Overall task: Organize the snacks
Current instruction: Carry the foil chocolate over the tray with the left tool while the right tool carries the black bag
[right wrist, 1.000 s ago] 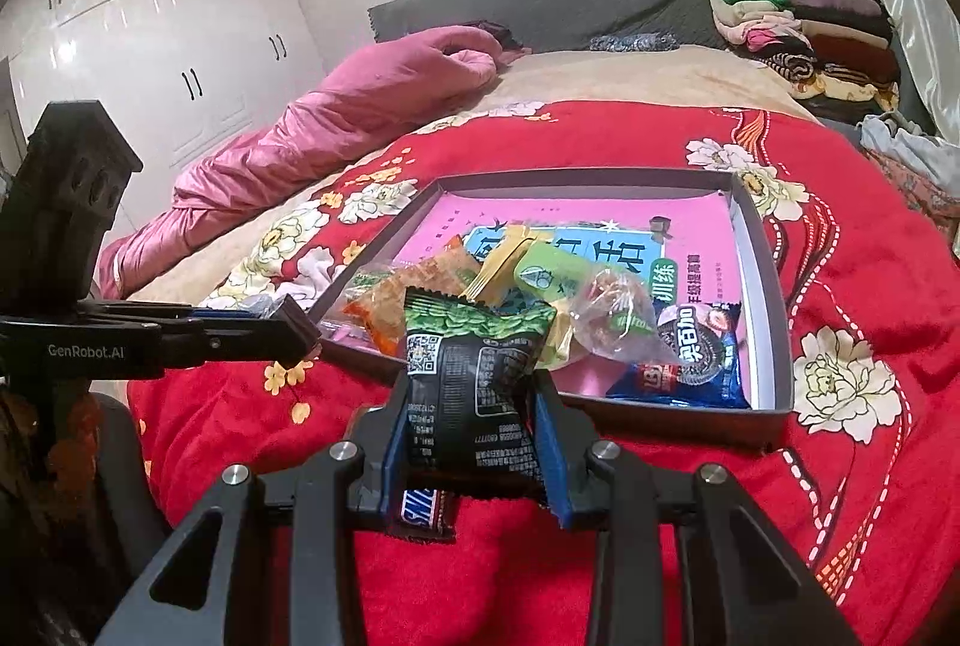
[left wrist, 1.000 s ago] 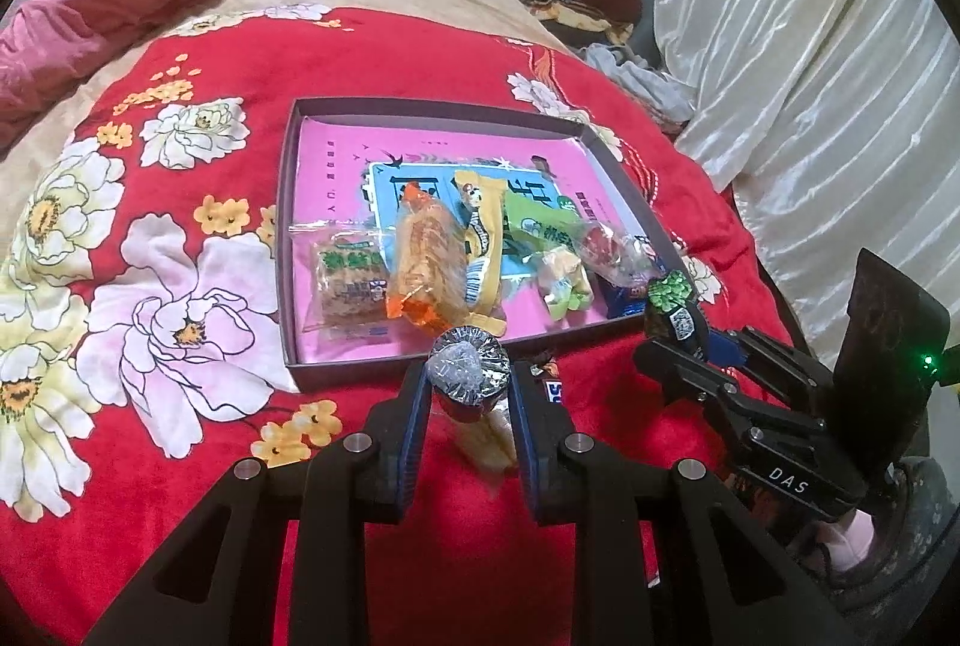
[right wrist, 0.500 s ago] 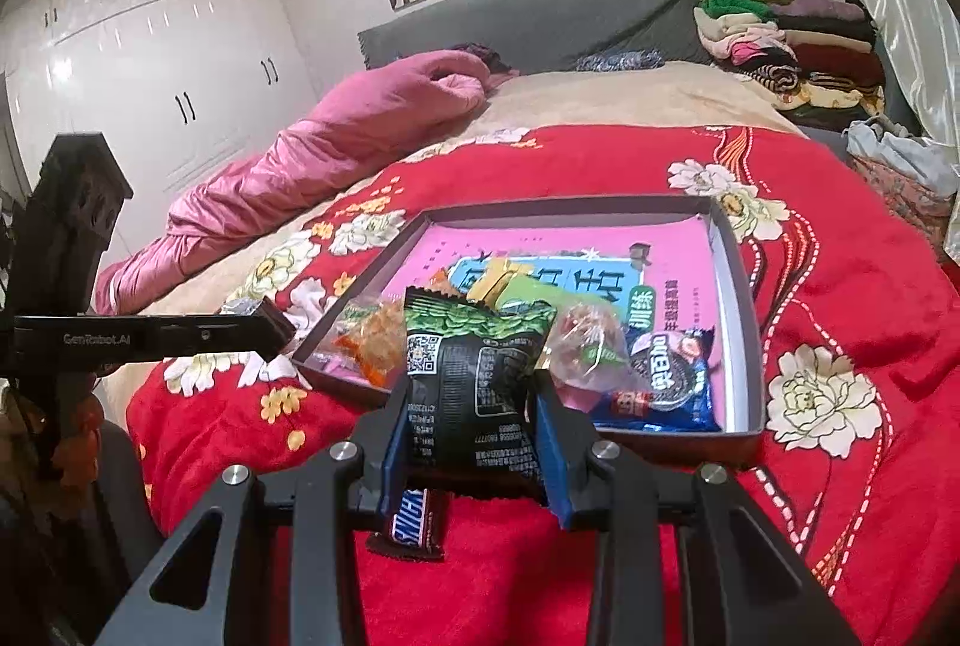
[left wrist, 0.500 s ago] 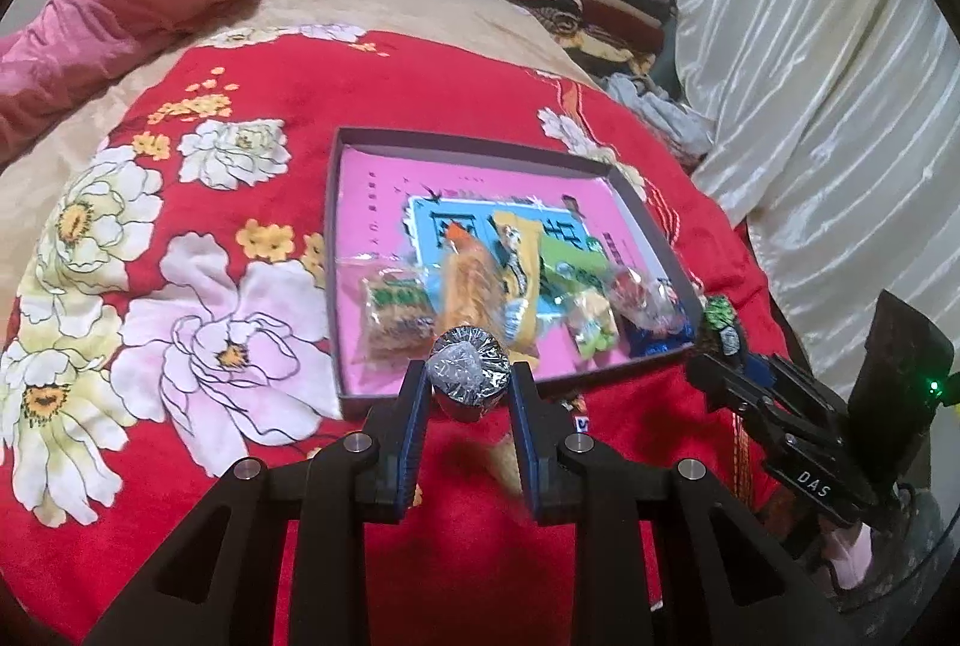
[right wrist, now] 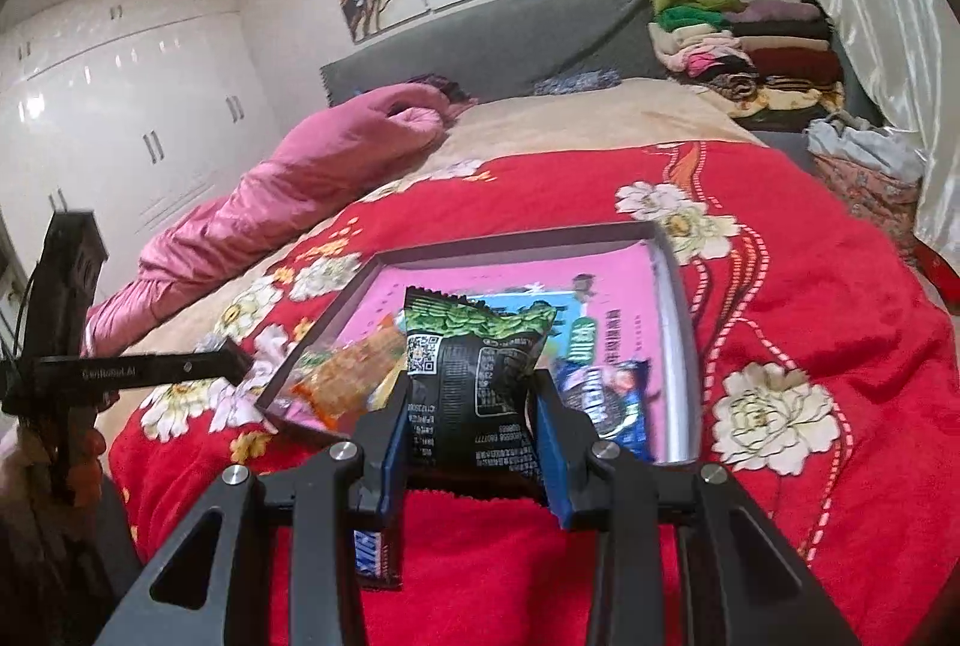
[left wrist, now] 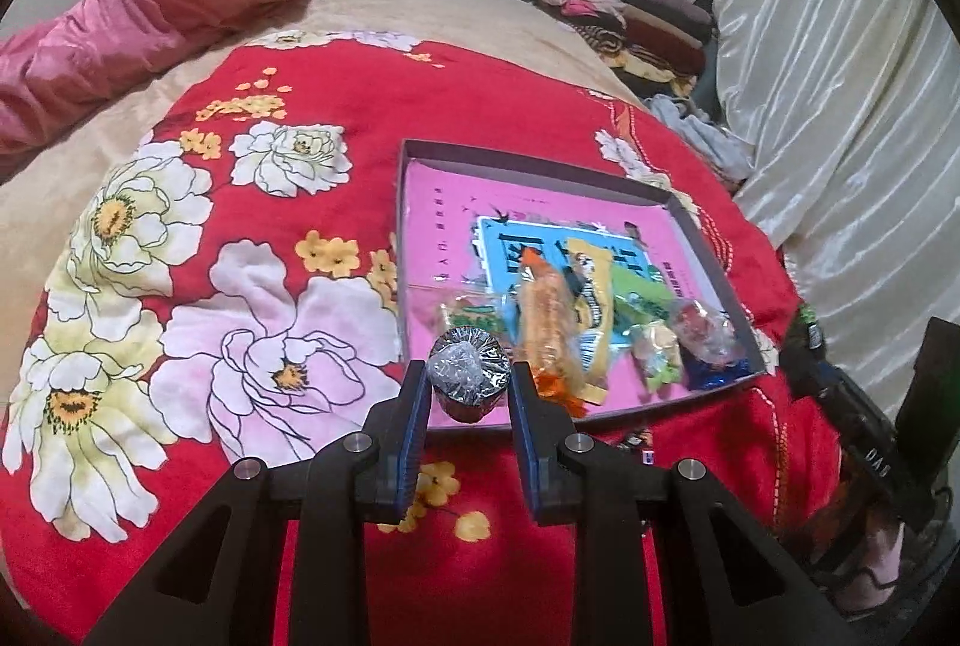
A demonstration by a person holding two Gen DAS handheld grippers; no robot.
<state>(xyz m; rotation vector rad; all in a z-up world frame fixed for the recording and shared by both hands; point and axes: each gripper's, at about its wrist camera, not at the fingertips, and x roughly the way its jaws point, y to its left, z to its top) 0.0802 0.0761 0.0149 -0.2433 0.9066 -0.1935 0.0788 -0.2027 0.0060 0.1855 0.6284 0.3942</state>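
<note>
Now the foil-topped snack cup (left wrist: 470, 371) is riding in the pinch of the left hand-held gripper (left wrist: 468, 394), which is drifting leftward so the cup is hanging over the near left corner of the tray (left wrist: 600, 181) instead of short of it. The right hand-held gripper (right wrist: 471, 418) is squeezing a black-and-green snack packet (right wrist: 474, 376) and lifting it toward the same tray (a chocolate bar (right wrist: 375, 556) is lying behind on the red blanket (right wrist: 810, 322)); both drops look close.
</note>
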